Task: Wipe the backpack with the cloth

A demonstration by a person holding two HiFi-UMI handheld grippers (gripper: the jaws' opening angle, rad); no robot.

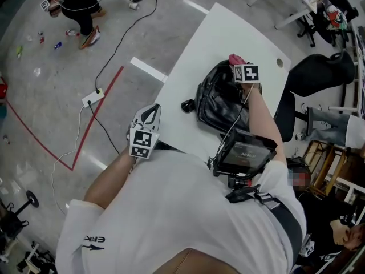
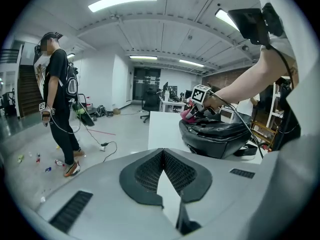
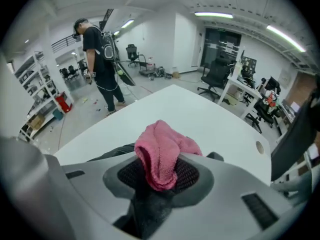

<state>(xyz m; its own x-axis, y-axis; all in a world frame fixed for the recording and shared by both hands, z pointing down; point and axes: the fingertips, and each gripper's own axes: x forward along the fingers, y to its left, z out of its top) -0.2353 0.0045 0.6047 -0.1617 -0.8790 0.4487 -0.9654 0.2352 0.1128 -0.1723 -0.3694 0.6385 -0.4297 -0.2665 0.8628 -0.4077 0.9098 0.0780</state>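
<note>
Right gripper (image 1: pixel 240 66) clamped on pink cloth (image 3: pixel 160 151), cloth apparently touching top of black backpack (image 1: pixel 219 104), backpack on white table (image 1: pixel 228 33), left gripper (image 1: pixel 149 114) closed, empty, at table edge.

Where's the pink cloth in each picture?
Head view: the pink cloth is upper middle, at the black backpack's far end.
Left gripper view: the cloth is small, right of centre, atop the backpack.
Right gripper view: the cloth is dead centre, pinched by the right gripper.
Shared landmark: the backpack on the white table.
</note>
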